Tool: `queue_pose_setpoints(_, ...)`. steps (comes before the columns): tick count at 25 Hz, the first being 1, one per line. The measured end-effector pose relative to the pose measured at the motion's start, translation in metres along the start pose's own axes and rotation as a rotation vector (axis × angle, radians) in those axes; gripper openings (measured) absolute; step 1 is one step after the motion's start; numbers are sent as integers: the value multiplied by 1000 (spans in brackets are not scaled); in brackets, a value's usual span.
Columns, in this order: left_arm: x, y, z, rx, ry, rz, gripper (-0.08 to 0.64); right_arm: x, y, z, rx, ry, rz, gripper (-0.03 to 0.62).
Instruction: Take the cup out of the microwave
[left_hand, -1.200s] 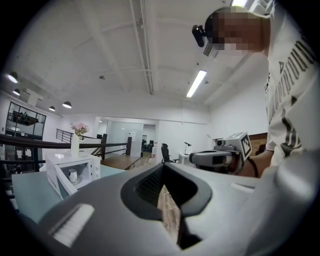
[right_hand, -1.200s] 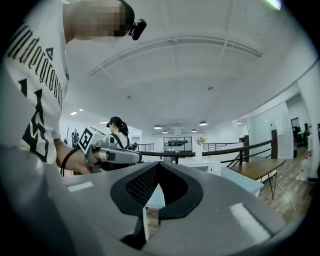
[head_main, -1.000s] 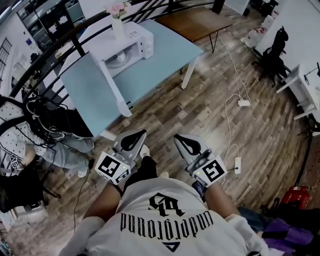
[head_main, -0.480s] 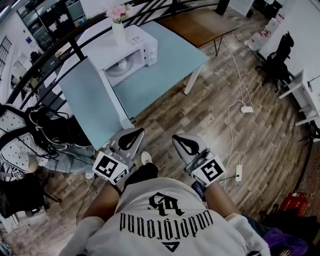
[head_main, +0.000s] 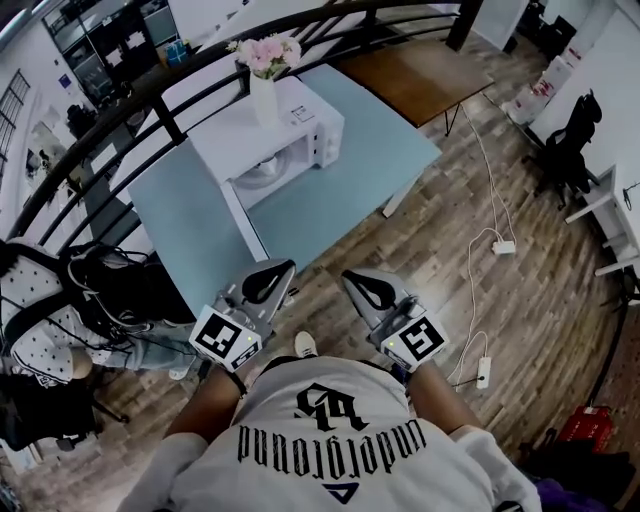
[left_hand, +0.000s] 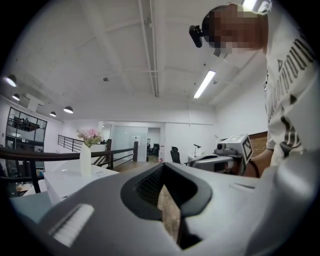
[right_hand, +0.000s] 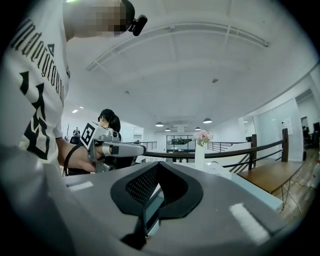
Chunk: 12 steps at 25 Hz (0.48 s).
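A white microwave (head_main: 285, 130) stands on a pale blue table (head_main: 340, 170) ahead of me, its door (head_main: 232, 205) swung open toward me. Inside I make out only a glass turntable (head_main: 262, 172); no cup shows. A white vase of pink flowers (head_main: 264, 92) stands on top of the microwave. My left gripper (head_main: 286, 267) and right gripper (head_main: 348, 276) are held level side by side just short of the table's near edge, both shut with nothing between the jaws. The left gripper view shows the vase (left_hand: 85, 160) and the microwave top (left_hand: 67, 180); in the right gripper view the vase (right_hand: 199, 152) is ahead.
A black railing (head_main: 150, 85) curves behind the table. A seated person (head_main: 40, 300) with dark bags is at the left. White cables and a power strip (head_main: 484, 372) lie on the wooden floor at the right. A brown table (head_main: 415, 75) stands beyond the blue one.
Both grippers have come forward together toward the blue table, and the microwave is now closer. The jaws stayed shut.
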<state>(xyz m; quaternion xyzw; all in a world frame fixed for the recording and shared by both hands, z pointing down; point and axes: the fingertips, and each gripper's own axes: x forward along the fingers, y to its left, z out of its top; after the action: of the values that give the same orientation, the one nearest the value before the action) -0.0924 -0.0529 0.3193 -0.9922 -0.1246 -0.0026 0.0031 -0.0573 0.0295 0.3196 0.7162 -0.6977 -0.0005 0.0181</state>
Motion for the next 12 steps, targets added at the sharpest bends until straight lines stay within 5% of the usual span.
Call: queue_pose_setpoints(12,25,79,0,3,9,80,49,75,-42,-7,19,16,93,0)
